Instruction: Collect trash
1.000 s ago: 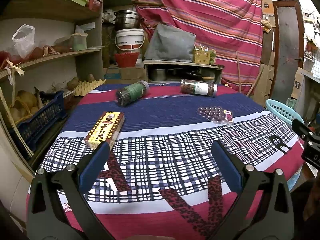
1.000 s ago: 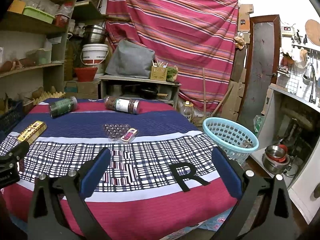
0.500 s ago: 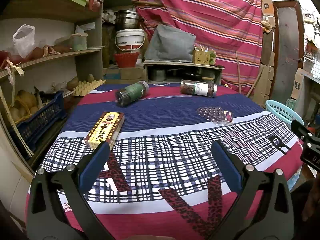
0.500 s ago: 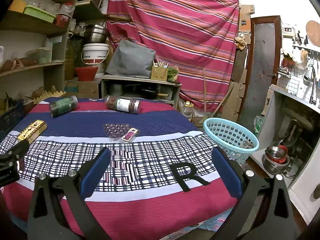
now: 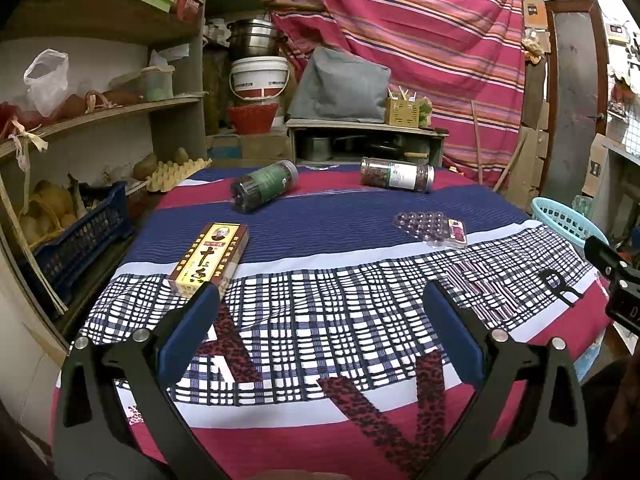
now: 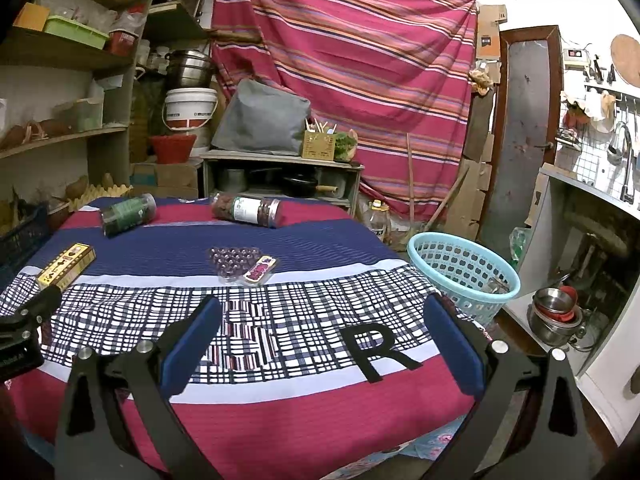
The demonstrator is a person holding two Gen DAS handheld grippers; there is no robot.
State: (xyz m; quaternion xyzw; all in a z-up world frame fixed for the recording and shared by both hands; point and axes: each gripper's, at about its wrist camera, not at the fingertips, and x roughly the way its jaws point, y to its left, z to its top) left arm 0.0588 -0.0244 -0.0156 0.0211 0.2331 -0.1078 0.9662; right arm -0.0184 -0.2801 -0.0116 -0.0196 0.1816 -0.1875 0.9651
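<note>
Trash: box at left edge | basket off right edge | both grippers released

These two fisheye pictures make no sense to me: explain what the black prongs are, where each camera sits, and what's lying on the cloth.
A person holds a hand-held claw in each hand, each with a camera looking forward along its two blue-padded fingers. Both the left claw and the right claw are open and hold nothing. On the cloth-covered table lie a yellow box, a green-label jar, a white-label jar and a blister pack. A blue basket stands beside the table, on the right.
</note>
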